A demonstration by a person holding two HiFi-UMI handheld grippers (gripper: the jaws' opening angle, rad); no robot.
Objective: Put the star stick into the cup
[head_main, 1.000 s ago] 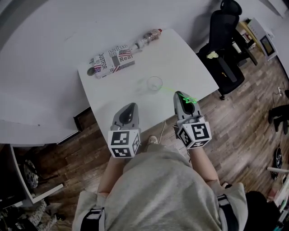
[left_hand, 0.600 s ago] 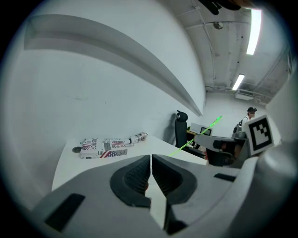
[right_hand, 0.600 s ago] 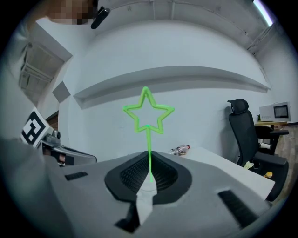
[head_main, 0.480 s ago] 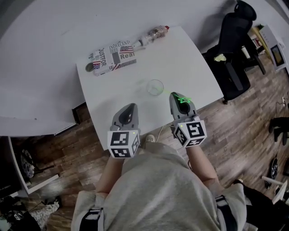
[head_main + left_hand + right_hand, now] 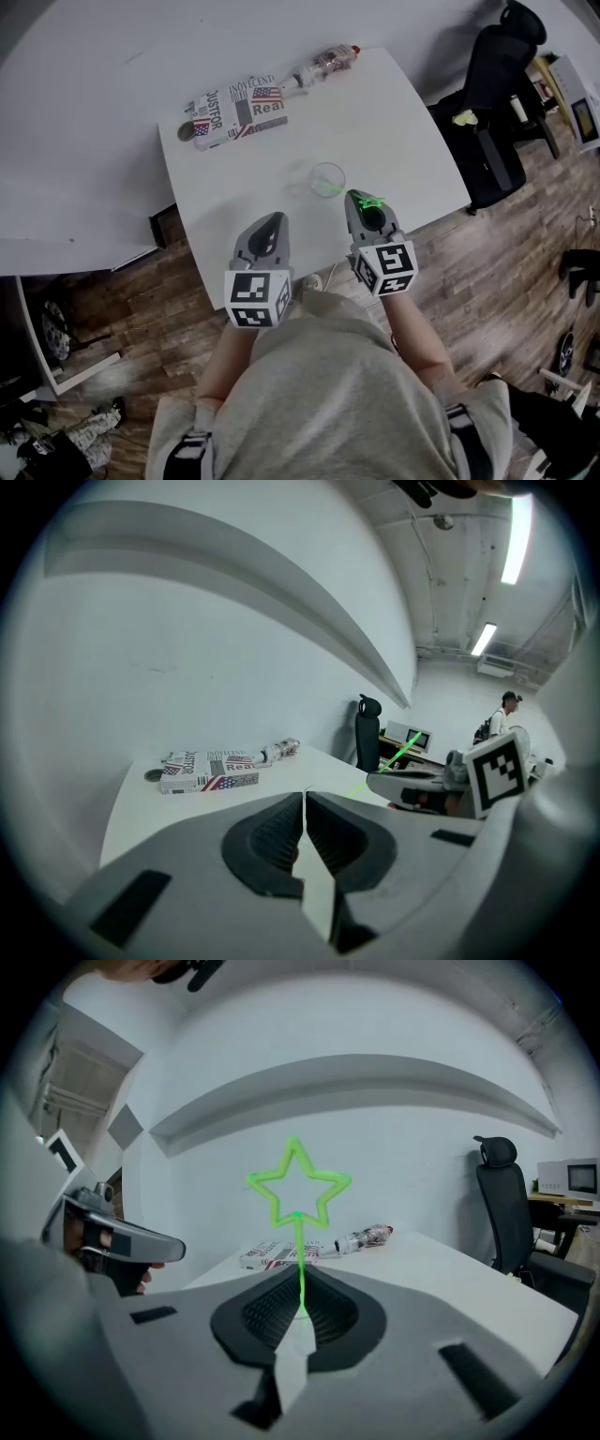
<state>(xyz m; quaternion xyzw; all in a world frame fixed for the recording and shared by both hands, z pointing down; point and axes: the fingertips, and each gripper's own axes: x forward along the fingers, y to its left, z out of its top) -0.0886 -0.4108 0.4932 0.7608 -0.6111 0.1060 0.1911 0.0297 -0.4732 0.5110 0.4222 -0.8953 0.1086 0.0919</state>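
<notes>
A clear glass cup [image 5: 325,178] stands on the white table [image 5: 403,122] near its front edge. My right gripper [image 5: 357,196] is just right of the cup and nearer to me, shut on the green star stick [image 5: 372,201]. In the right gripper view the stick [image 5: 302,1269] rises from between the pads, and its outlined star [image 5: 298,1185] stands upright above the jaws. My left gripper [image 5: 273,220] hovers over the table's front edge, left of the cup. Its jaws are shut with nothing between them [image 5: 305,803]. The left gripper view does not show the cup.
A printed box [image 5: 234,111] lies at the table's far left with a dark round thing [image 5: 187,132] beside it. A plastic bottle [image 5: 323,67] lies at the far edge. A black office chair [image 5: 497,94] stands right of the table. A person [image 5: 497,726] stands far off.
My right gripper has moved left with the star stick, closer to the cup. The left gripper has stayed where it was.
</notes>
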